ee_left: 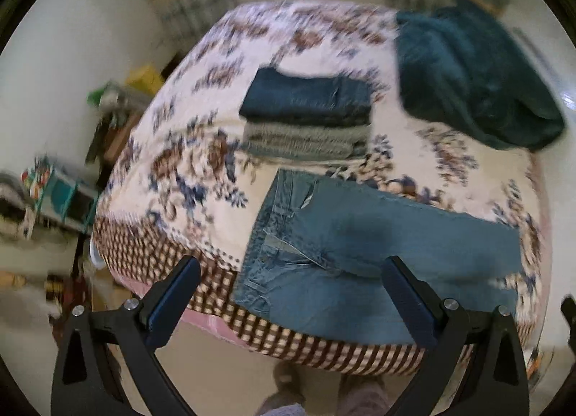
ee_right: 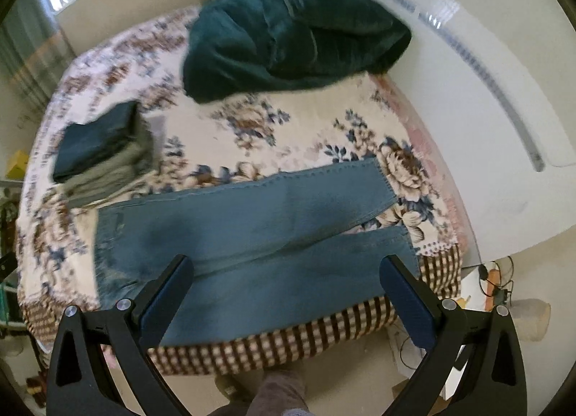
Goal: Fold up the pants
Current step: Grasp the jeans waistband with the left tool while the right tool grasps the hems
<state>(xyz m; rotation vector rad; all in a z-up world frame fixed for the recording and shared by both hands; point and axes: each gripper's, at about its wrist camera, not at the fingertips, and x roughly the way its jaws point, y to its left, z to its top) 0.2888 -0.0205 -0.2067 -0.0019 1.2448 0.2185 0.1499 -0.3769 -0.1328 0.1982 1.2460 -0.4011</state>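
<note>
Grippers first: our left gripper (ee_left: 291, 299) and right gripper (ee_right: 286, 297) both hang wide open and empty above the bed's (ee_right: 295, 347) near edge. Below them lie the jeans (ee_right: 259, 247), flat, waist to our left, legs spread rightward. We judge denim soft, fairly heavy, not slippery; we'd pinch waistband and hems.
</note>
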